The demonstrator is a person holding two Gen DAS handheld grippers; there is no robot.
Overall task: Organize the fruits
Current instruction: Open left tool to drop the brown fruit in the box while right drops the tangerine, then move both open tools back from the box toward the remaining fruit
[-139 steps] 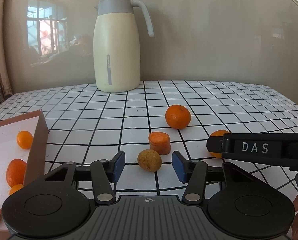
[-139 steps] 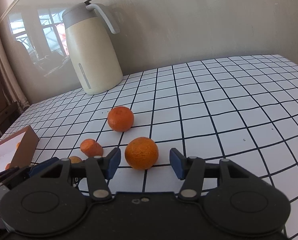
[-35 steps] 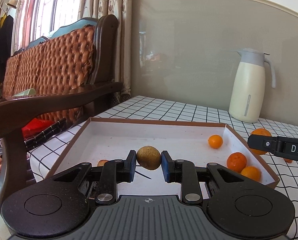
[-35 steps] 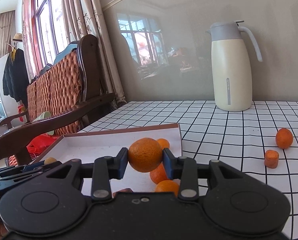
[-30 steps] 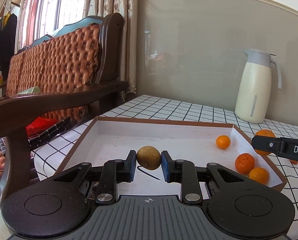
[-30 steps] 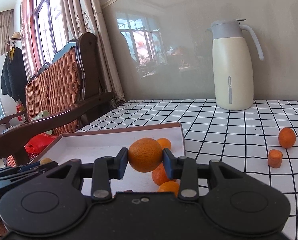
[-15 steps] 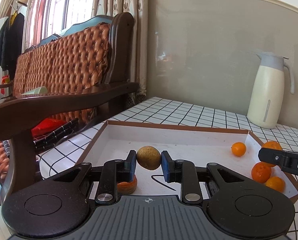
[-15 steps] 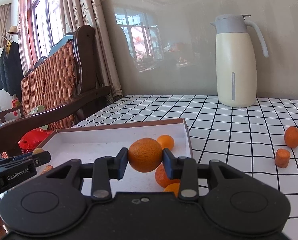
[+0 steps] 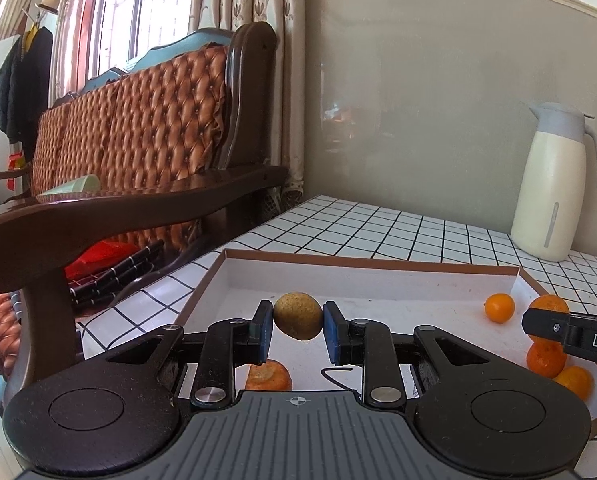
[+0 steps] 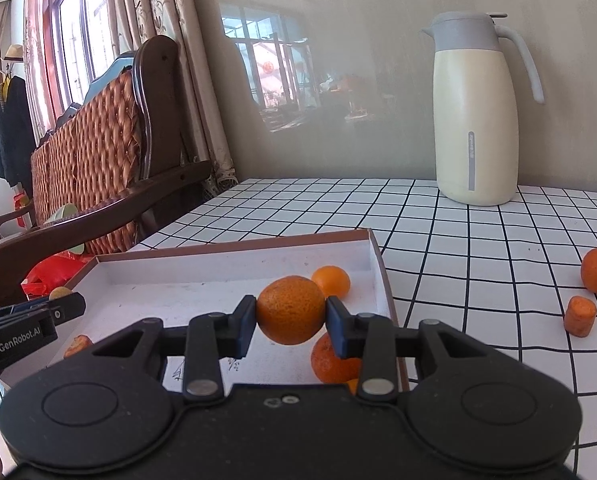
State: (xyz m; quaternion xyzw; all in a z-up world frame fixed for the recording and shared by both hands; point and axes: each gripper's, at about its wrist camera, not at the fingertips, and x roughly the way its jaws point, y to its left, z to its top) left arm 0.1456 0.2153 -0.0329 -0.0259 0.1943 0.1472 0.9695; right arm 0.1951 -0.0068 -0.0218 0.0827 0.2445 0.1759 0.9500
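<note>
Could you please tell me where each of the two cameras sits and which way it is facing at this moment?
Left wrist view: sits behind the left claw, looking along it over the tray toward the sofa; its own fingers grip a brown fruit, and the right claw's tip shows at right.
Right wrist view: sits behind the right claw, facing the tray's right side and the jug; it grips an orange, and the left claw's tip shows at left.
Shared: tray, jug, sofa.

- The left gripper (image 9: 297,332) points slightly downward, its blue pads clamped on a brownish fruit (image 9: 297,315).
- The right gripper (image 10: 290,330) likewise pinches an orange (image 10: 290,309).
</note>
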